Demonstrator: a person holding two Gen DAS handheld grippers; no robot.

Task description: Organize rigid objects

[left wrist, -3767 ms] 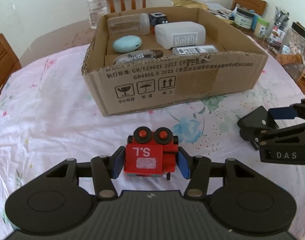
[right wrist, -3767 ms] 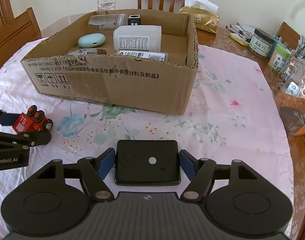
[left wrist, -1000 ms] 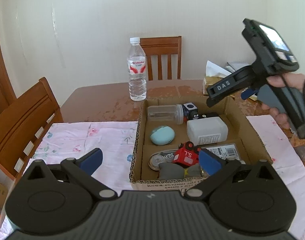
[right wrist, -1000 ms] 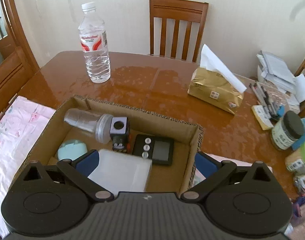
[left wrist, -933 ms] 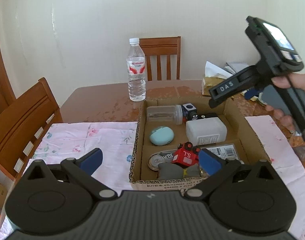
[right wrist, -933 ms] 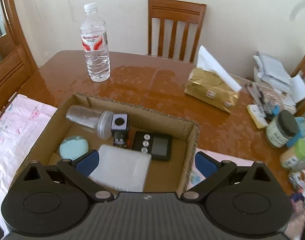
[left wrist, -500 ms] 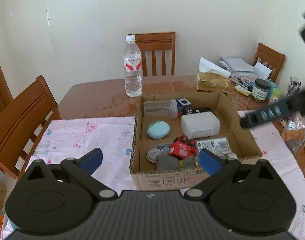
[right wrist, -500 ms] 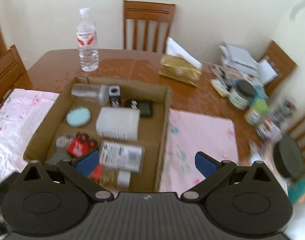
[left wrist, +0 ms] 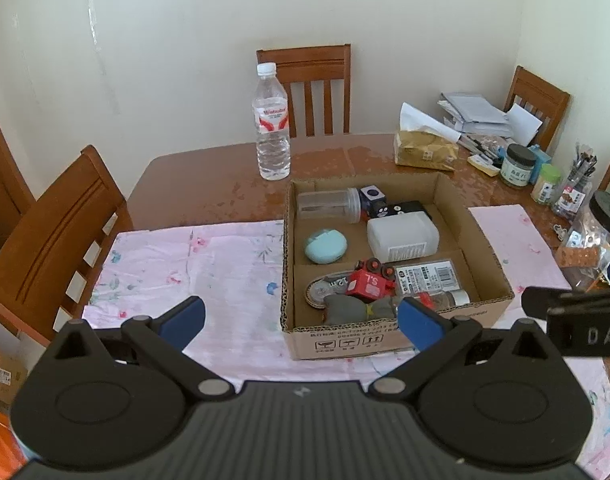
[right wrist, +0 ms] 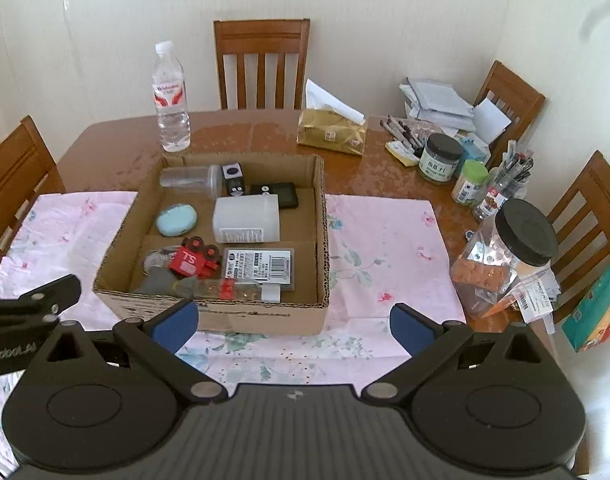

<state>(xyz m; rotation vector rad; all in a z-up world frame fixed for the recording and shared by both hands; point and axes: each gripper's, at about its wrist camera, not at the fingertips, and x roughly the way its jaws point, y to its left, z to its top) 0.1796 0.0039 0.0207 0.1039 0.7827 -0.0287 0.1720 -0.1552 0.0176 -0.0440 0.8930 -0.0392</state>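
Both claws, left [left wrist: 301, 322] and right [right wrist: 291, 326], wide and empty, above the cardboard box [right wrist: 265, 320] with red toy train [right wrist: 193, 261] inside.

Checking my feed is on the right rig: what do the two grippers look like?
Both are matte black plastic with a ribbed top, two round discs and silver pivot pins. Each finger ends in a blue pad. The left gripper shows white "nRobot.AI" lettering on its side in the right wrist view; the right gripper shows "DAS" in the left wrist view. No cables or sleeves show.
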